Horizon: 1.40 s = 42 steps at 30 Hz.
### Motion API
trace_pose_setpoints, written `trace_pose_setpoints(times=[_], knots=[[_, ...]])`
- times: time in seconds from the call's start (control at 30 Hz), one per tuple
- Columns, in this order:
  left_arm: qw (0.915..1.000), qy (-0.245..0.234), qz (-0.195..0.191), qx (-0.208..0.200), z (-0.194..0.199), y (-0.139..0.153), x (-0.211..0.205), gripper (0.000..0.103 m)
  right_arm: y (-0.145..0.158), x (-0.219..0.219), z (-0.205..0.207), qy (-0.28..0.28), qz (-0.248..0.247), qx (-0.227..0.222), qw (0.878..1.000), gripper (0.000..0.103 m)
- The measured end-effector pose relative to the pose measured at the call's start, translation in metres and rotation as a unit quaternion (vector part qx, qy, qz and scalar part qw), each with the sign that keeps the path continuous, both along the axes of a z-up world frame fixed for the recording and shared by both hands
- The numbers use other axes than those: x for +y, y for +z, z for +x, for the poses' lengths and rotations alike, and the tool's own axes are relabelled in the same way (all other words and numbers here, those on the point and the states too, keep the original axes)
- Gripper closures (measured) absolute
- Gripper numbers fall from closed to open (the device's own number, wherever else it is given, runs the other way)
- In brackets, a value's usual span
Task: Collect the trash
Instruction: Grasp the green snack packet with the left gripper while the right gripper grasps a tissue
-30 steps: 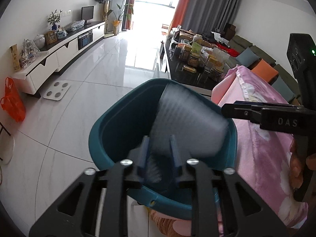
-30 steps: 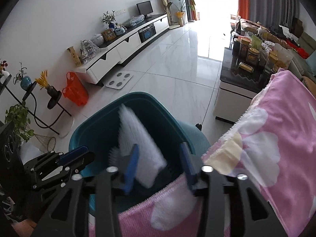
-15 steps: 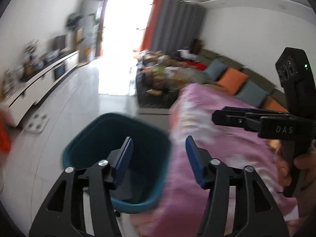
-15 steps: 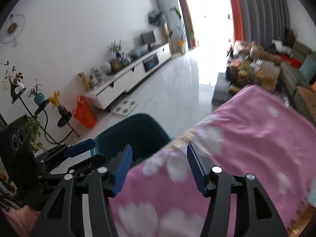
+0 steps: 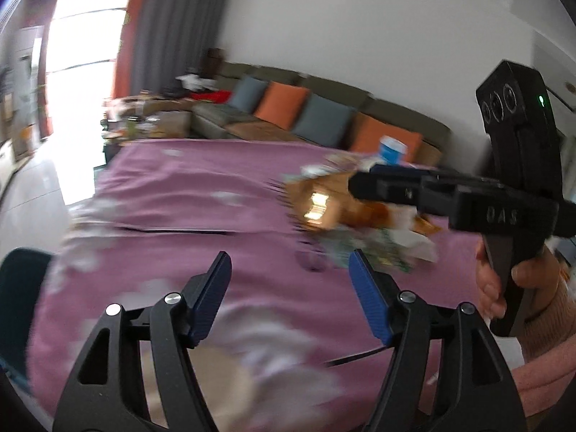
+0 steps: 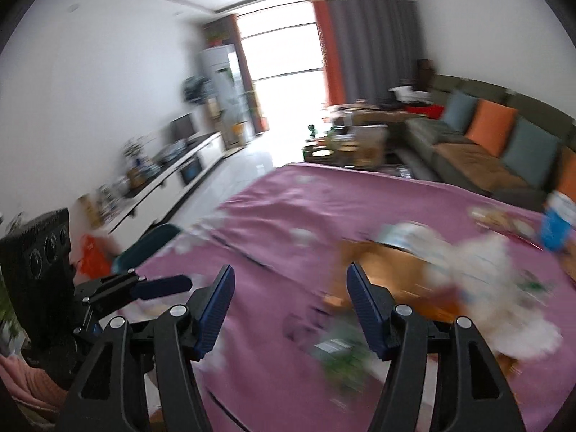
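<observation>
Both claws are hanging wide apart and holding nothing above the pink blanket (image 5: 187, 194). The left claw (image 5: 289, 295) is pointing toward a blurred heap of trash (image 5: 363, 223), wrappers and white tissue, lying on the blanket just ahead of the right claw (image 6: 289, 302). The teal bin (image 6: 151, 243) is showing at the blanket's left edge, well apart from the heap.

I see the trash pile (image 6: 450, 280) lying blurred on the pink blanket (image 6: 288, 216): orange-brown wrapper, white crumpled tissue, green-printed packet nearest me; teal bin (image 6: 151, 241) sits at the blanket's left edge.
</observation>
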<state>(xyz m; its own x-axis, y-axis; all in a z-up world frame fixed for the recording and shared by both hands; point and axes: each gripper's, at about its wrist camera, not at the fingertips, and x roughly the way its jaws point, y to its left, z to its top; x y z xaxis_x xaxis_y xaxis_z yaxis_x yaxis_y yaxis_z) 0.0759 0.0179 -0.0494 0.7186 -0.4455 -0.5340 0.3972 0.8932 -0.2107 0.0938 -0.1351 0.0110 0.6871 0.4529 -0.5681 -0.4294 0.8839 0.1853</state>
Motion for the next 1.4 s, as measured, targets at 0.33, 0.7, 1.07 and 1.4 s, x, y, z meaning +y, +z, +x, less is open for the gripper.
trace_pose_setpoints(times=[0.33,0.7,1.07,1.4], knots=[[0.9959,-0.068,-0.002,0.059,0.032,-0.026,-0.071,0.036,-0.038,-0.086,-0.019,-0.103,0.001,0.042,0.994,0.041],[0.9915,-0.079,0.005,0.104,0.053,-0.040,-0.101,0.067,-0.071,-0.096,-0.031,-0.099,-0.003,0.072,0.992,0.041],[0.9900,-0.073,-0.020,0.119,0.058,-0.045,-0.087,0.096,-0.074,-0.097,-0.035,-0.086,0.006,0.086,0.993,0.071],[0.9921,-0.072,-0.024,0.100,0.042,-0.032,-0.071,0.097,-0.071,-0.095,-0.037,-0.073,0.008,0.088,0.993,0.094]])
